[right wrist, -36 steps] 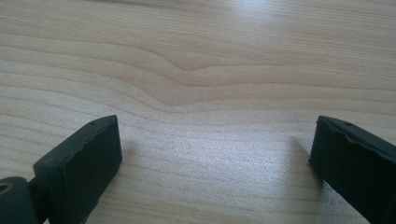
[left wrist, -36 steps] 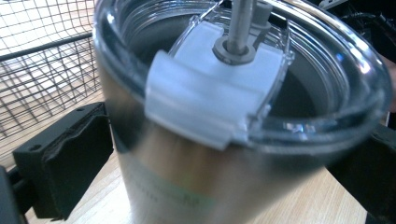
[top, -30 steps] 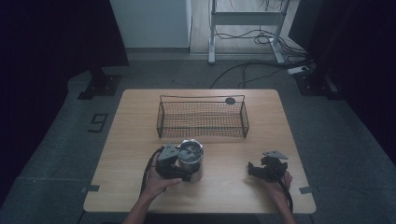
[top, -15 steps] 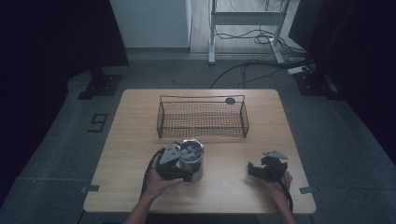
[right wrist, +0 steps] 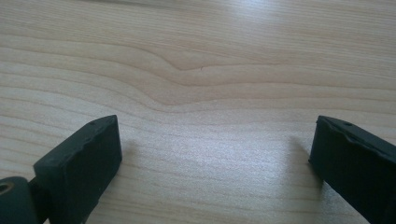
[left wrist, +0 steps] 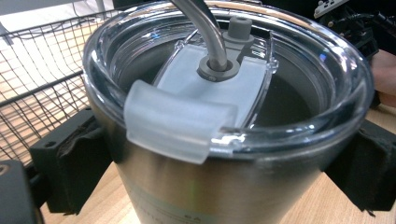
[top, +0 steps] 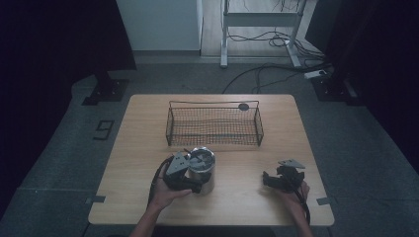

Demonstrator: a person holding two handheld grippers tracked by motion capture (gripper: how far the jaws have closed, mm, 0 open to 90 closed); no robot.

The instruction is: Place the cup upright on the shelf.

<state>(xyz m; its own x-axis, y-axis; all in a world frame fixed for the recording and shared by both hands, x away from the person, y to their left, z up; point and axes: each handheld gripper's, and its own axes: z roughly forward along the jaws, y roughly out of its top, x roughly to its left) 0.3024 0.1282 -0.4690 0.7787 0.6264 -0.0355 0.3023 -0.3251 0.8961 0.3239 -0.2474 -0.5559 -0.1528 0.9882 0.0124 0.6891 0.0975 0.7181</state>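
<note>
My left gripper has its fingers on either side of the tumbler, which stands upright on the worktop just in front of the wire basket. They have just been closing on the steel wall below the lid. In the left gripper view both pads sit right against the metal, so I take it that I have the tumbler gripped, though it has not left the wood yet. My right gripper rests well apart at the right, its fingers wide open over bare wood with nothing between them.

What worries me is the grip itself. The wall is smooth, rounded steel and looks tapered, so if the pads are only lightly seated the tumbler could slide down through them once I lift. I would squeeze firmly before raising it.

The hold is high, close under the rim. If I tilt while carrying, the body could swing below my fingers, and the clear lid with its flip tab might not stay tight. I cannot tell whether there is liquid inside, so I would keep it upright.

The bent metal straw sticks up through the lid and could snag the basket's rim if I go in too low. The basket is light wire, and a knock from the tumbler's base could shove it back across the worktop.
</note>
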